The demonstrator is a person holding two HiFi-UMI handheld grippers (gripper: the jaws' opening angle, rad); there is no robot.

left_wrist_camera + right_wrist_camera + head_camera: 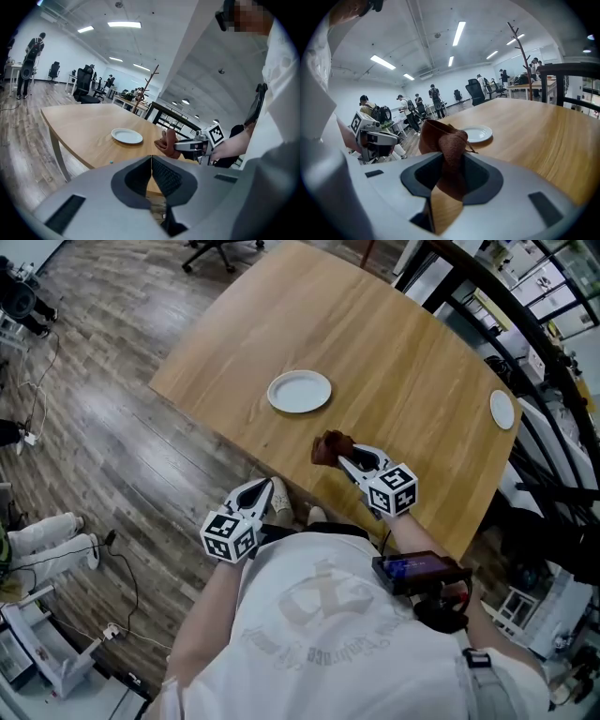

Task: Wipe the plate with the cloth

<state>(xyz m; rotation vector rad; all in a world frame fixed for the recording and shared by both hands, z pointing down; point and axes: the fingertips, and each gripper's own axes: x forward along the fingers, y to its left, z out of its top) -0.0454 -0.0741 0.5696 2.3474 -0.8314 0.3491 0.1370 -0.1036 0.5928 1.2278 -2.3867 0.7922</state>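
"At the near edge of the bench [403, 362], how far along is the wipe?"

"Barely begun, by my reading. My right hand-held gripper [345, 458] is clamped on the brown cloth [330, 446], which bunches up out of its jaws just above the wood. The white plate [299, 391] lies flat and empty toward the middle of the bench, a little beyond the cloth and apart from it. Cloth and plate are not in contact, so I judge the whole of the wiping is left to do."

"And the other hand?"

"My left hand-held gripper [266, 488] hangs off the bench, on my side of its edge, its jaws pressed together on nothing. It could come in to steady the plate, I would guess."

"Room to work?"

"Plenty. The wood between cloth and plate is bare, and so is the stretch all around the plate. The plate lies nearer the left edge than the right, so a hard push that way could slide it toward the drop to the wood floor [103, 427]. A smaller white plate [502, 410] sits by the far right edge, well apart from my path. An office chair [214, 249] stands past the far corner, nowhere near the reach."
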